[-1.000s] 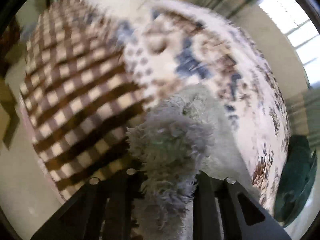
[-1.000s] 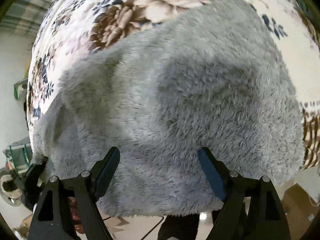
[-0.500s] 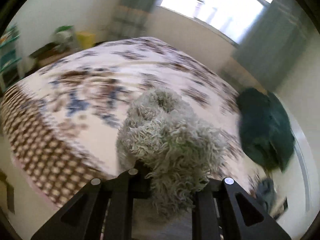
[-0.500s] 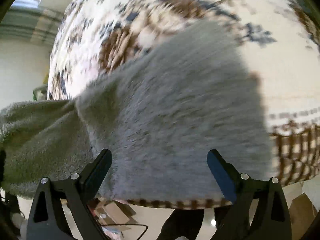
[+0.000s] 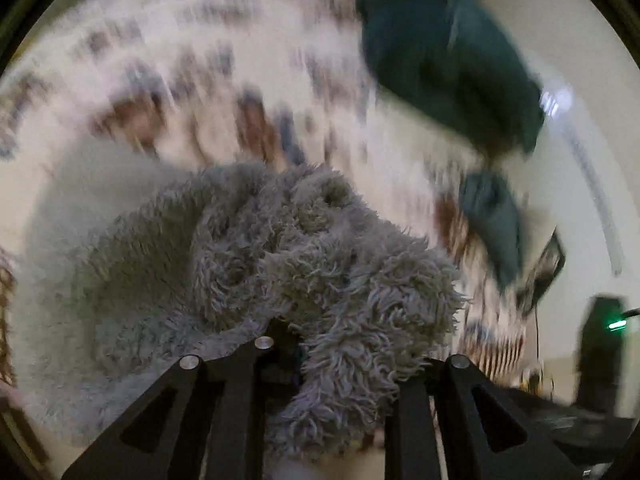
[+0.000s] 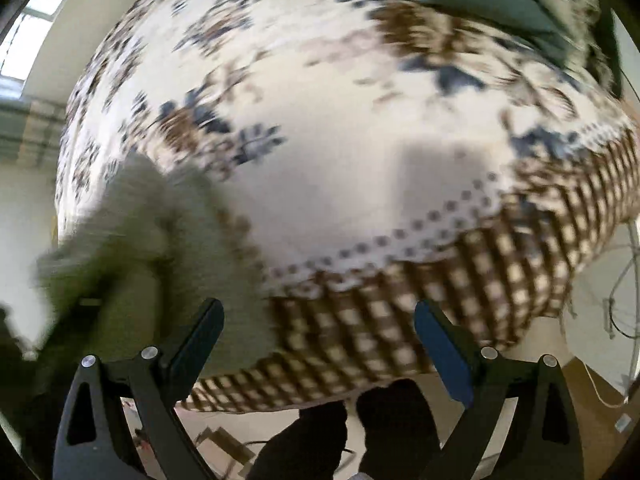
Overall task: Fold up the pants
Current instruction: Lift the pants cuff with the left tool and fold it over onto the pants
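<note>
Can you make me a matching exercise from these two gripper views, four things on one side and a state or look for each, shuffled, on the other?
Things:
1. left gripper
2. right gripper
3. fluffy grey pants
4. bedspread

States or looks:
A. white with blue and brown flowers and a brown checked border
B. jaws wide apart with nothing between them
C. bunched up, one end pinched, the rest trailing onto the bed
D. clamped on shaggy fabric

Pairs: 1-D, 2-B, 3-C, 4-A
</note>
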Demonstrator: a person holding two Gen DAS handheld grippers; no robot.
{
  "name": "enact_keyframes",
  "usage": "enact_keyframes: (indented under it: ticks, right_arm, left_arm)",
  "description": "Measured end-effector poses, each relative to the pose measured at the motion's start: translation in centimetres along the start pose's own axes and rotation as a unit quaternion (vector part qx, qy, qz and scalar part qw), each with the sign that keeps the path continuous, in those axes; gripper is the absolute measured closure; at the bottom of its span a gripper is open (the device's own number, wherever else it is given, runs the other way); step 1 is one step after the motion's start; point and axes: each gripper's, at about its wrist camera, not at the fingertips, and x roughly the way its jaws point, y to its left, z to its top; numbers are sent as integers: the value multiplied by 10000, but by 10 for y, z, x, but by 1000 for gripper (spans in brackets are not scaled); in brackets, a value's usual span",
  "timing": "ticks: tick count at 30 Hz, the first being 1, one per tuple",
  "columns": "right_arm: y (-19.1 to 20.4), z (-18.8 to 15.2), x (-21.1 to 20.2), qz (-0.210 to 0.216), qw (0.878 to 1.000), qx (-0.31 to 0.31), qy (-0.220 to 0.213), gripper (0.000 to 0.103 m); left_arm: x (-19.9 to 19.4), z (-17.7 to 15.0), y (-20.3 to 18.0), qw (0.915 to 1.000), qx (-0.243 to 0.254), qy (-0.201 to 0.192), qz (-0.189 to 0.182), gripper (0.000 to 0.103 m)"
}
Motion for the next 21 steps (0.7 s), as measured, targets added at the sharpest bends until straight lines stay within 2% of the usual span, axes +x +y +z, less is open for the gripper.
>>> enact_keyframes:
  ticks: [2, 4, 6, 8, 12, 16, 19, 20, 21]
  right_arm:
    - [-15, 2, -5, 10, 10000, 80, 26, 5]
    - [-23, 3, -7, 83, 9999, 101, 41, 5]
    - [-23, 5, -5, 232, 9996, 118, 61, 4]
    - [-20, 7, -1, 501, 9986, 168, 70, 4]
    - [4, 19, 12, 1097, 9936, 184, 189, 4]
    - [51, 39, 45, 1782, 9828, 18, 491, 4]
    - [77, 54, 84, 1772, 9808, -10, 821, 5]
    - [82, 58, 92, 1758, 9801, -48, 920, 7]
    - [90, 62, 103, 1759, 9790, -71, 1031, 28]
  left_arm:
    - [6, -3, -5, 9998, 52, 214, 29, 81]
    - [-5, -3, -6, 9998, 10, 138, -140, 68]
    - [-25, 2, 0, 9985, -109, 29, -539, 8]
    - [-40, 2, -3, 9974, -138, -190, -677, 6]
    - [-94, 25, 27, 9961, -304, -766, -328, 6]
    - [-124, 45, 94, 9900, -625, -1072, 668, 6]
    - [-118, 51, 143, 9844, -722, -945, 1298, 6]
    - [-114, 52, 158, 9835, -740, -847, 1415, 6]
    - [-107, 53, 172, 9829, -766, -712, 1513, 6]
